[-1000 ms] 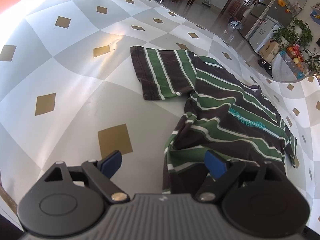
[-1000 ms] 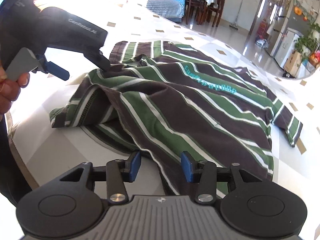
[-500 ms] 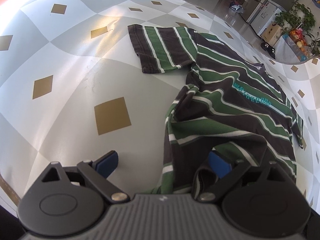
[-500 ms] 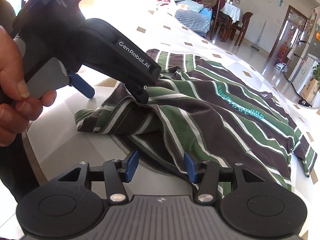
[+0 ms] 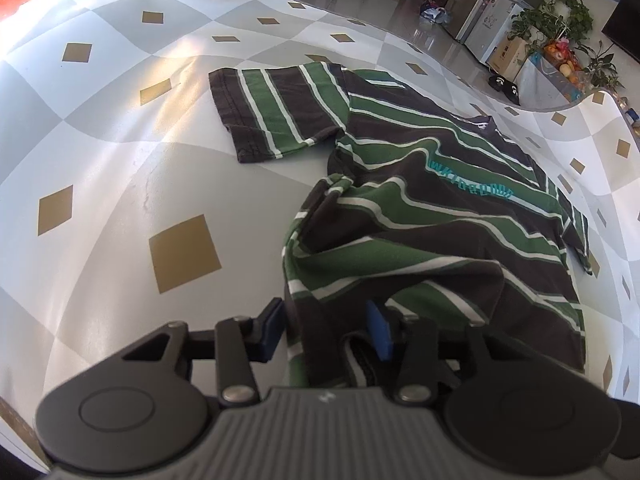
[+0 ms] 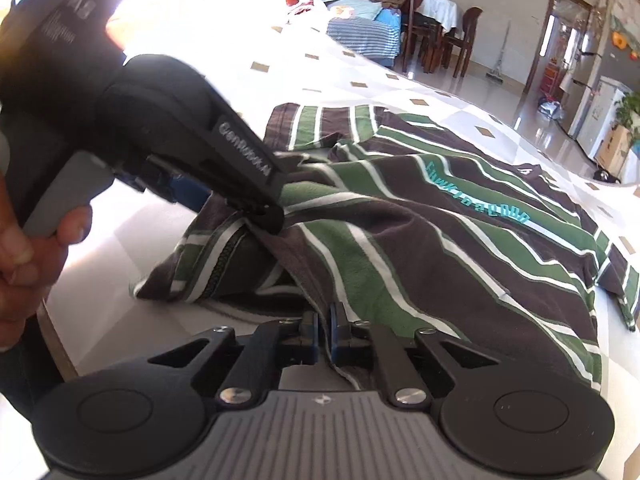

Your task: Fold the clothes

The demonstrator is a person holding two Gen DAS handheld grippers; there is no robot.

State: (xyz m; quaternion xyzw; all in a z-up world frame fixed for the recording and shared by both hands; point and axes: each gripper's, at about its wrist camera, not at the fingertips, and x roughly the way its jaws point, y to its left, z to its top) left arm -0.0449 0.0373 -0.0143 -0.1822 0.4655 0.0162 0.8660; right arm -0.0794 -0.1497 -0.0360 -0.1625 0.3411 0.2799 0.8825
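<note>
A brown T-shirt (image 5: 440,208) with green and white stripes and teal lettering lies front up on the checkered table (image 5: 120,160), one sleeve spread out at the far left. Its near hem is bunched. My left gripper (image 5: 326,332) has its jaws closing, and the blue pads press on a thick fold of the hem's left corner. In the right wrist view that gripper (image 6: 232,206) is at the left in a person's hand (image 6: 24,240), tenting the T-shirt (image 6: 440,248). My right gripper (image 6: 325,336) is shut on a thin edge of the hem further right.
The table's near edge (image 6: 60,344) runs just below the grippers. Bare tablecloth stretches left of the shirt. Beyond the table stand dining chairs (image 6: 420,28), a striped blue cloth (image 6: 360,36), a fridge (image 5: 492,20), a cardboard box (image 5: 508,52) and plants (image 5: 568,12).
Both grippers' jaws have come together on the shirt's near hem: the left from wide open onto a bunched fold, the right fully onto a thin edge. The hem has bunched up more.
</note>
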